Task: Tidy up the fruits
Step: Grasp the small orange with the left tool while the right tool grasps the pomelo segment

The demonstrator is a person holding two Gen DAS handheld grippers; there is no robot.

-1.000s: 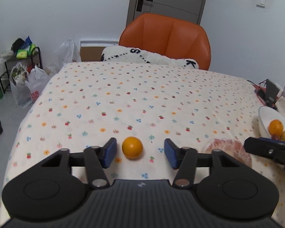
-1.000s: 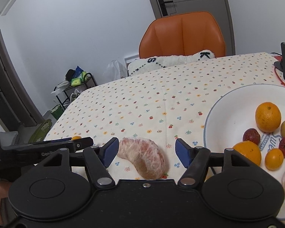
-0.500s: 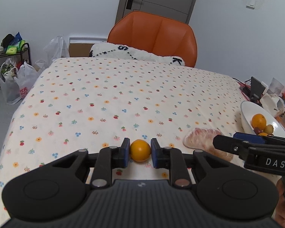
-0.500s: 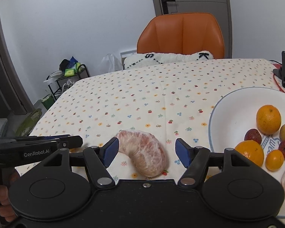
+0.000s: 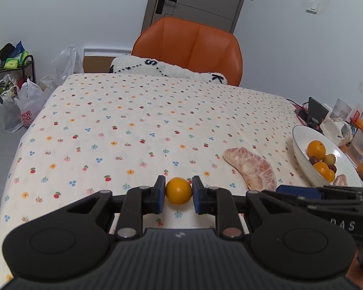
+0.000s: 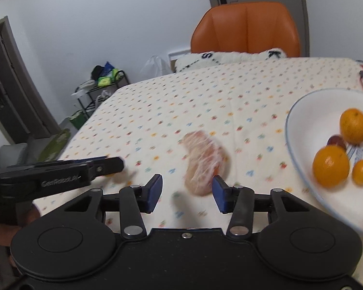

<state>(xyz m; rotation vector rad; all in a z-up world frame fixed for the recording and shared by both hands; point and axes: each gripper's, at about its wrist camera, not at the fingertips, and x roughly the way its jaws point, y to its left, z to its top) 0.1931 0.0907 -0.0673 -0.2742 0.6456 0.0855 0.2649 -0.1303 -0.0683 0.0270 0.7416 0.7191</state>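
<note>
My left gripper (image 5: 178, 194) is shut on a small orange (image 5: 178, 191), held between its blue pads just above the flowered tablecloth. A peeled pomelo segment (image 5: 251, 166) lies on the cloth to the right of it. In the right wrist view that pomelo segment (image 6: 204, 162) sits just ahead of my right gripper (image 6: 186, 194), whose jaws stand open with nothing between them. The white fruit bowl (image 6: 300, 149) at the right holds oranges (image 6: 331, 165) and several small fruits. The same bowl (image 5: 300, 149) shows at the right edge of the left wrist view.
An orange chair (image 5: 191, 48) with a fluffy white cushion (image 5: 167, 68) stands at the table's far side. A phone stand and packets (image 5: 341, 120) crowd the right edge behind the bowl. Bags and a rack (image 5: 12, 96) sit on the floor at left.
My left gripper closed on the small orange a second ago and now holds it lifted slightly. My right gripper has pulled back and swung a little; its view is blurred.
</note>
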